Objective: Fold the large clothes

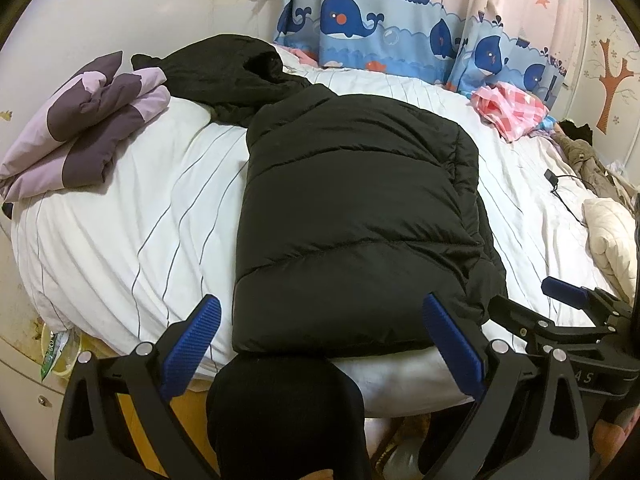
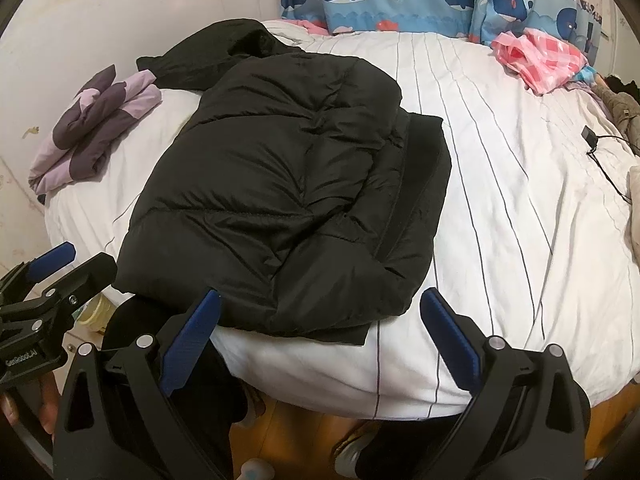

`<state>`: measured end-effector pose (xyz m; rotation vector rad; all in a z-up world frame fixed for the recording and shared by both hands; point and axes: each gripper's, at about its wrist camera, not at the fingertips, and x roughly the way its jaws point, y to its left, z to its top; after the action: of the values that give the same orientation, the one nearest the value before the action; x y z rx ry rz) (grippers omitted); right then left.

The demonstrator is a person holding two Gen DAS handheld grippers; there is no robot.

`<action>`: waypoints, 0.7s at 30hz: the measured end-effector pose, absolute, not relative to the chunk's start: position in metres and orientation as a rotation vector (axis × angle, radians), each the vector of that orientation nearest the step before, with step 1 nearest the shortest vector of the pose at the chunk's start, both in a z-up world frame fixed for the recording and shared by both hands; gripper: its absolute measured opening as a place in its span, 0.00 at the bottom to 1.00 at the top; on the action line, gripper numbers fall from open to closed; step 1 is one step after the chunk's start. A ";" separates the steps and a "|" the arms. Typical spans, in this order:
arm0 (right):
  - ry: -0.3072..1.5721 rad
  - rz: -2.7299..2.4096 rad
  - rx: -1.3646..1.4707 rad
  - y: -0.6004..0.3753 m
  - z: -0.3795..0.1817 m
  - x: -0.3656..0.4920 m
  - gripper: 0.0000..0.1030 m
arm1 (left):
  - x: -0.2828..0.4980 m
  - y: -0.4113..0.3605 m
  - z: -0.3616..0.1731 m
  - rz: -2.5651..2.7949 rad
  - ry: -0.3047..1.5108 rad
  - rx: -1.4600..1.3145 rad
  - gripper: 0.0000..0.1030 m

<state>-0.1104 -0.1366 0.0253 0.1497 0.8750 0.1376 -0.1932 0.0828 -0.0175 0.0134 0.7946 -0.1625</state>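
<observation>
The black puffer jacket (image 1: 352,216) lies mid-frame on the striped bed (image 1: 132,216), long axis running away toward the curtain. Left tongs (image 1: 322,344) straddle its near hem, closest; right tongs (image 2: 320,340) hover alongside. Both gape wide, holding nothing.

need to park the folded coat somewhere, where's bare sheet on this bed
Widest bare patch: white striped sheet between the black puffer jacket and the pink checked cloth. A narrower strip lies between the jacket and the purple folded quilt. The head end is crowded.

Two black garments (image 1: 352,216), two grippers (image 1: 320,344)
</observation>
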 end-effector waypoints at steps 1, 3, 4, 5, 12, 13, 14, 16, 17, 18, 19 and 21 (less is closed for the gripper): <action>0.876 0.138 0.150 -0.137 0.025 -0.110 0.93 | -0.193 0.083 -0.018 -0.164 0.796 0.012 0.94; 0.878 0.138 0.151 -0.137 0.025 -0.110 0.93 | -0.193 0.083 -0.018 -0.164 0.796 0.012 0.94; 0.877 0.138 0.151 -0.137 0.025 -0.110 0.93 | -0.193 0.083 -0.018 -0.165 0.797 0.013 0.94; 0.876 0.138 0.150 -0.137 0.025 -0.110 0.93 | -0.194 0.083 -0.018 -0.164 0.797 0.013 0.94; 0.869 0.139 0.151 -0.139 0.028 -0.112 0.93 | -0.194 0.084 -0.017 -0.154 0.783 0.005 0.94; 0.870 0.140 0.152 -0.139 0.028 -0.112 0.93 | -0.194 0.084 -0.017 -0.154 0.783 0.005 0.94; 0.872 0.141 0.153 -0.139 0.028 -0.112 0.93 | -0.194 0.084 -0.016 -0.154 0.783 0.007 0.94; 0.872 0.143 0.153 -0.139 0.029 -0.112 0.93 | -0.194 0.082 -0.015 -0.159 0.783 0.016 0.94; 0.871 0.143 0.152 -0.139 0.030 -0.113 0.93 | -0.195 0.081 -0.014 -0.161 0.782 0.019 0.94; 0.870 0.143 0.151 -0.139 0.031 -0.113 0.93 | -0.196 0.079 -0.014 -0.163 0.780 0.023 0.94; 0.869 0.144 0.151 -0.139 0.031 -0.113 0.93 | -0.197 0.078 -0.014 -0.166 0.780 0.026 0.94; 0.870 0.143 0.151 -0.139 0.031 -0.113 0.93 | -0.199 0.074 -0.013 -0.171 0.783 0.033 0.94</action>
<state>-0.1130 -0.1393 0.0314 0.1514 0.8699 0.1426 -0.1995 0.0738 -0.0133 0.0330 0.7826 -0.1709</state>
